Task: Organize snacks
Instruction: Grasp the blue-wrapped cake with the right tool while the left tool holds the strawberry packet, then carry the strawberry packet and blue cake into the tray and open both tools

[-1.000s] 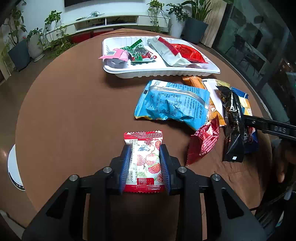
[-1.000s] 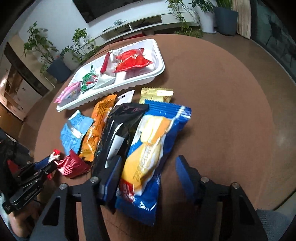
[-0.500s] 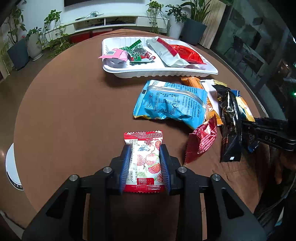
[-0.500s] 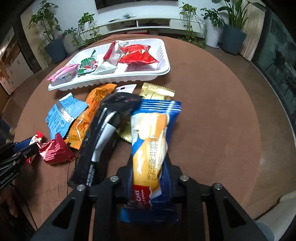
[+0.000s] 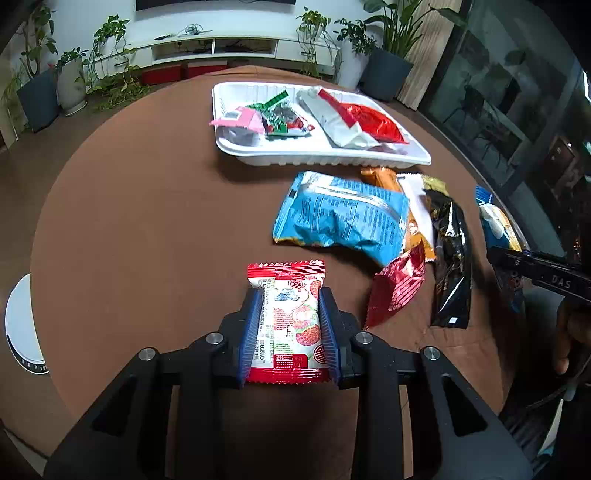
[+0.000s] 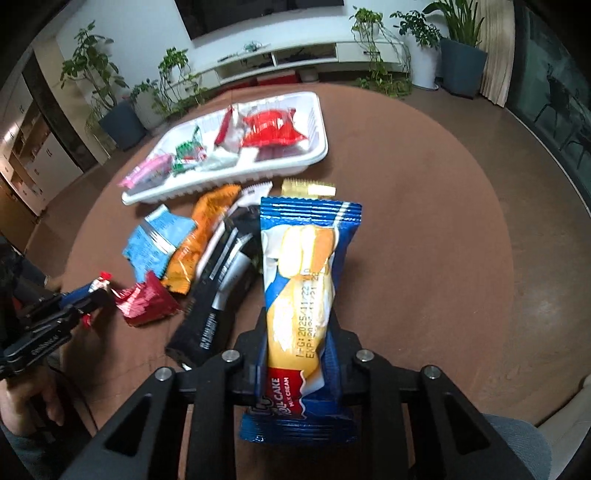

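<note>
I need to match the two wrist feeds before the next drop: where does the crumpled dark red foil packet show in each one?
Left wrist: the dark red foil packet lies right of centre on the table, below the light blue bag.
Right wrist: the packet lies at the left, beside the orange packet's lower end.
Shared landmark: the white tray, beyond it in both views.

A round brown table (image 5: 140, 206) filled the foreground. Behind it, along the white wall (image 6: 122, 33), ran a low white media console (image 5: 218, 46) flanked by potted plants (image 5: 384, 55) (several trailing). Right of the table stood dark glass panels (image 5: 517, 110).
</note>
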Demonstrator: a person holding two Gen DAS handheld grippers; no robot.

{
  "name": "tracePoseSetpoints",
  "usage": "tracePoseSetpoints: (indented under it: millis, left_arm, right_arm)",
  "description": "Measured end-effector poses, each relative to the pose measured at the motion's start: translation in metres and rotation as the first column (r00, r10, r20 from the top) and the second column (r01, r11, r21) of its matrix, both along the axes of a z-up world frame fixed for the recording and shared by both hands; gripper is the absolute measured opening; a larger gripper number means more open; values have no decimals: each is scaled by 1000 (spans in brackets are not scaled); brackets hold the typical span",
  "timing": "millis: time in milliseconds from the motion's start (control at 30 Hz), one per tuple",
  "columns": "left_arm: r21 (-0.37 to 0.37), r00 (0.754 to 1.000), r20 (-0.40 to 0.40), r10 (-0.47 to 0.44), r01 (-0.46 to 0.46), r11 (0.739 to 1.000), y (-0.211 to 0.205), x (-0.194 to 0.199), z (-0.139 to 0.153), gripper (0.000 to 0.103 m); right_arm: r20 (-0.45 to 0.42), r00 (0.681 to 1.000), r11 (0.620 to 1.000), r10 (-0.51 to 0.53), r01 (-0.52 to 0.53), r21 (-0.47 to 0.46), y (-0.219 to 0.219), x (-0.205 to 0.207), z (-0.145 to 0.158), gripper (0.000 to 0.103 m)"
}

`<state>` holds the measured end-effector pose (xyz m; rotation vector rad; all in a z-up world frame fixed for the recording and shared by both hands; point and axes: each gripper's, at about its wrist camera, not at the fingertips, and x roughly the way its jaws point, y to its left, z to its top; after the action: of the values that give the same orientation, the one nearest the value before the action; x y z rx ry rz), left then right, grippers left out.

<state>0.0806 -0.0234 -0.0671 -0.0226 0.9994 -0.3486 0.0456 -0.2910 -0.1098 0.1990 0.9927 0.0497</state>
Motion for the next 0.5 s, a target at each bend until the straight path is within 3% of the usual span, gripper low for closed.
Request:
tracePoseSetpoints:
  millis: [233,500]
  left_arm:
    - [-43,1000,13,11,-11,999,4,2,11,29]
    - [-89,998,37,57,-54,995,23,20,30,29]
  right_arm:
    - [21,1000,997,-16,14,70,-14,1,4,27]
    - [48,993,983,-107,98,153,-64,12,17,27]
